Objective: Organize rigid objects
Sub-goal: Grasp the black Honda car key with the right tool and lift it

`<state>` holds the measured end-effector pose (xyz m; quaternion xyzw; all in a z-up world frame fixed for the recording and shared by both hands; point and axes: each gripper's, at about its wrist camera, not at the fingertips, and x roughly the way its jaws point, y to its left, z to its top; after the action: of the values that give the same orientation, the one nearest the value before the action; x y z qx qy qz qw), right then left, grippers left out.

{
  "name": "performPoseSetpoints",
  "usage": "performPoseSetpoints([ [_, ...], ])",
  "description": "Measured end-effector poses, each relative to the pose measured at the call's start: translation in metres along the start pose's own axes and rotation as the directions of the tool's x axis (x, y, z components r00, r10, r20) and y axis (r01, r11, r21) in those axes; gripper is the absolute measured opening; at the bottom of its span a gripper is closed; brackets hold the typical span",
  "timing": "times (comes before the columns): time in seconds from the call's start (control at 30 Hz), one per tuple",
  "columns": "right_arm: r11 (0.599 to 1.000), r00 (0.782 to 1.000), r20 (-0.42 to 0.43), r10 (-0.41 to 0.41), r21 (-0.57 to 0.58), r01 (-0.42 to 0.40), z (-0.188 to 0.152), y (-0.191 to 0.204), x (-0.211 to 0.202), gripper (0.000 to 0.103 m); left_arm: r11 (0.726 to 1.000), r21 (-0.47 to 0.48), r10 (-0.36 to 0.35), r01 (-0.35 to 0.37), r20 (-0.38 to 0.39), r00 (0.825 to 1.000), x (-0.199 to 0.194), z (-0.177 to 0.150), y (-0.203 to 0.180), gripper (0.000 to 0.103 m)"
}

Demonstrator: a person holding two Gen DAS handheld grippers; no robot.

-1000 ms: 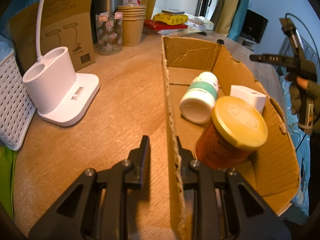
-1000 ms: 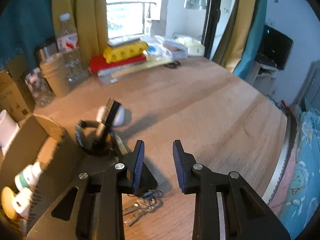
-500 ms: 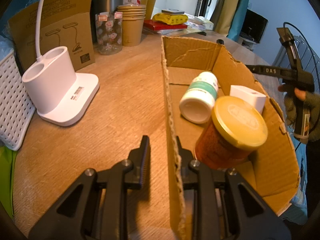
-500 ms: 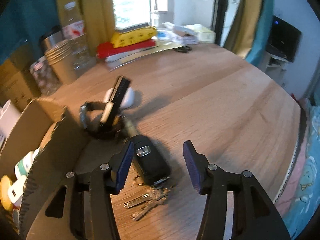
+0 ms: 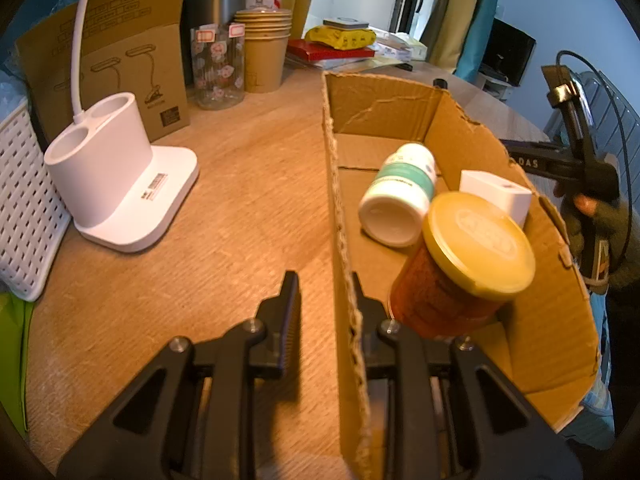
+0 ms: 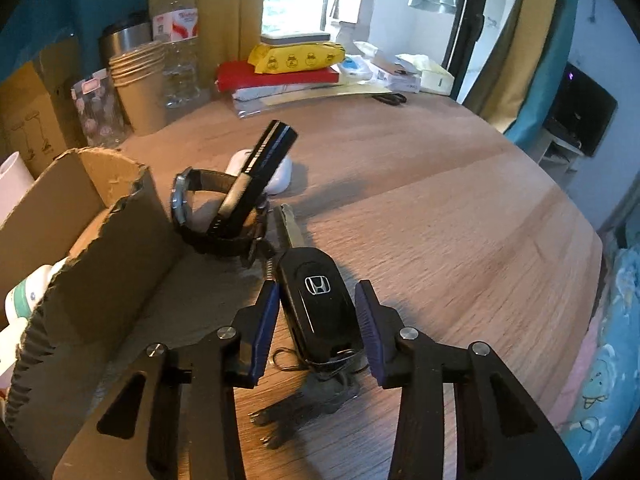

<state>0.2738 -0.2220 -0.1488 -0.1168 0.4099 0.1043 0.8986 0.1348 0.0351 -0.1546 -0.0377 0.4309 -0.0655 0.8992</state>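
My left gripper [image 5: 325, 292] is shut on the near side wall of the cardboard box [image 5: 344, 216]. Inside the box lie an orange jar with a yellow lid [image 5: 460, 264], a white and green bottle [image 5: 400, 196] and a white block [image 5: 496, 196]. My right gripper [image 6: 318, 316] is open, its fingers on either side of a black car key fob [image 6: 316, 300] with keys [image 6: 296, 408] lying on the table. Beyond it lie a black watch [image 6: 212, 216], a black stick-shaped item [image 6: 260, 168] and a white earbud case [image 6: 276, 172].
A white lamp base [image 5: 120, 184], a white basket [image 5: 20, 204], a lamp carton [image 5: 120, 64], a glass jar [image 5: 218, 68], paper cups [image 5: 264, 48], a bottle [image 6: 180, 40] and stacked books [image 6: 288, 72] stand at the back. The box corner [image 6: 96, 248] is left of the right gripper.
My right gripper has opened wider and moved down and forward over the key fob, which now lies between its fingers. The left gripper has not moved.
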Motion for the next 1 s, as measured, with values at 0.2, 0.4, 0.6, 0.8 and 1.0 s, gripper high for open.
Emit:
performPoseSetpoints([
  [0.2, 0.999, 0.998, -0.031, 0.049, 0.016, -0.049, 0.003, -0.008, 0.013, 0.042, 1.000, 0.000, 0.000, 0.000, 0.000, 1.000, 0.000, 0.000, 0.000, 0.024],
  [0.4, 0.997, 0.997, -0.028, 0.066, 0.040, -0.065, 0.003, -0.010, 0.009, 0.039, 1.000, -0.001, -0.003, 0.003, -0.001, 1.000, 0.000, 0.000, 0.000, 0.024],
  [0.6, 0.992, 0.996, 0.019, 0.092, 0.081, -0.093, 0.005, -0.015, -0.015, 0.039, 1.000, -0.001, -0.003, 0.003, -0.001, 1.000, 0.000, -0.001, -0.001, 0.024],
  [0.8, 0.983, 0.988, 0.079, 0.135, 0.117, -0.144, 0.013, -0.018, -0.047, 0.039, 1.000, -0.002, -0.003, 0.003, -0.001, 1.000, 0.000, -0.001, -0.001, 0.024],
  [1.0, 0.983, 0.977, 0.149, 0.151, 0.082, -0.164, 0.025, -0.007, -0.088, 0.039, 1.000, -0.001, -0.004, 0.004, -0.001, 1.000, 0.000, 0.000, -0.001, 0.024],
])
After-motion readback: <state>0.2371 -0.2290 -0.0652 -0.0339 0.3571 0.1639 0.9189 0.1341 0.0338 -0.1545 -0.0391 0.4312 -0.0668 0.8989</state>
